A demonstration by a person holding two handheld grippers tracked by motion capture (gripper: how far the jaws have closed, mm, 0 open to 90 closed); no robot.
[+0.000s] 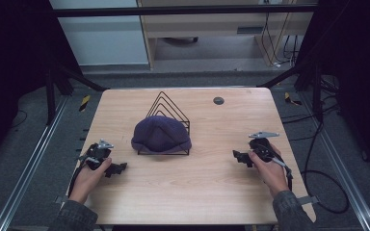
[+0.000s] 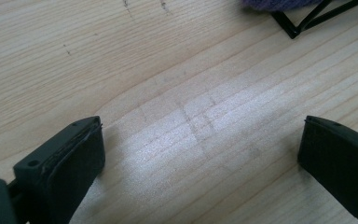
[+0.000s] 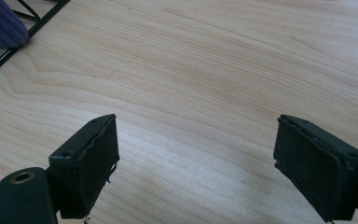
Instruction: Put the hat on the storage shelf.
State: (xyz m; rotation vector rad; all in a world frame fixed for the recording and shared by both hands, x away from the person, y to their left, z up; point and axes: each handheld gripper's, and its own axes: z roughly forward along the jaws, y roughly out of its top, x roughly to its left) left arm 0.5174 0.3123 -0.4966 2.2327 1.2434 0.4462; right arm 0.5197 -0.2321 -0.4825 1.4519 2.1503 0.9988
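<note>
Both forearms come in at the near edge of the table (image 1: 183, 192), each hand resting low on the wood with its gripper aimed inward at the middle. That table is the biggest thing present: a pale board with rounded corners, matt, with long straight grain and a few small dark scuffs visible in the left gripper view. Next in size is the knitted hat (image 1: 160, 134), a dark purple dome of soft ribbed wool with a thicker rolled band along its lower edge; it sits draped over the front of the wire rack (image 1: 172, 104) at the table's centre, between the two hands and well apart from both. The rack is thin black rod bent into nested triangles on a flat rectangular base, light and likely to slide or tip if the wool is tugged. The left gripper (image 1: 117, 168) and the right gripper (image 1: 239, 157) both stand with jaws wide apart over bare wood, nothing between the black rubbery pads. Judging by this layout, the hat is the thing to take, and doing it well probably means approaching from both sides, pinching the thick band rather than the loose crown, and lifting up and toward the near edge so the knit clears the wire peaks without snagging. A small dark round disc (image 1: 218, 100) sits flush in the far part of the board.
</note>
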